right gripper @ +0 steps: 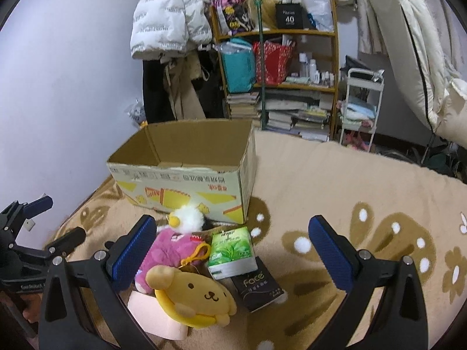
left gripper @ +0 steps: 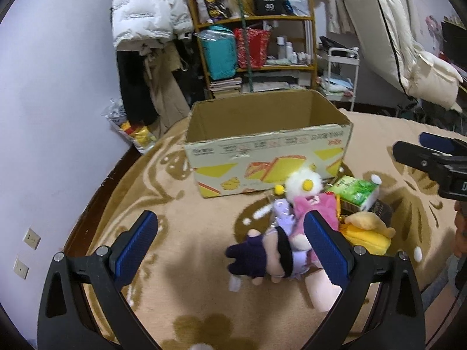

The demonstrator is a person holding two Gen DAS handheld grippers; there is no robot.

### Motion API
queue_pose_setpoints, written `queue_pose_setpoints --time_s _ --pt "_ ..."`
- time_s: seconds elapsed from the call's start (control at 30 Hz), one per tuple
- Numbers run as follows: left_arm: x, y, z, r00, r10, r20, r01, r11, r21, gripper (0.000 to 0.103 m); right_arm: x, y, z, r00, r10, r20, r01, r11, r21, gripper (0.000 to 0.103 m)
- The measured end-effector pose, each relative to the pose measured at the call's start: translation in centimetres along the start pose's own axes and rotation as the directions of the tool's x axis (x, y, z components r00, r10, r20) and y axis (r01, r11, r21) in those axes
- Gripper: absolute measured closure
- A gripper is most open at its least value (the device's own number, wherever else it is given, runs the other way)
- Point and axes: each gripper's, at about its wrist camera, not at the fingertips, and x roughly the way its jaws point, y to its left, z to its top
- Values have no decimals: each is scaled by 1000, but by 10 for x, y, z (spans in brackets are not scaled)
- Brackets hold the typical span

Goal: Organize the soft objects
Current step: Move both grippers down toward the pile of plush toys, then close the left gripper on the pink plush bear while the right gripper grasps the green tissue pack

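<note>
Bed with a tan flower-patterned blanket, holding a box and a heap of soft things.

The blanket point(right gripper: 335, 175) covers the bed, beige with brown flower shapes and white dots. An open cardboard box point(right gripper: 186, 172) stands on it near the wall side. Just in front of the box lie a white fluffy toy point(right gripper: 189, 218), a pink plush point(right gripper: 166, 248), a yellow dog plush point(right gripper: 192, 294) partly over a pale pink pad point(right gripper: 151, 315), a green tissue pack point(right gripper: 232, 252) and a black tissue pack point(right gripper: 256, 285) touching it. In the left wrist view a doll in purple point(left gripper: 268, 250) lies on the blanket beside the pink plush.
</note>
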Motion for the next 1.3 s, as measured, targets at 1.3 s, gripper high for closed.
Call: queue_pose_setpoints --time_s 1.3 --pt "88 -62 -15 956 -119 -269 156 980 122 6 113 -9 -31 926 137 -352 -122 990 63 27"
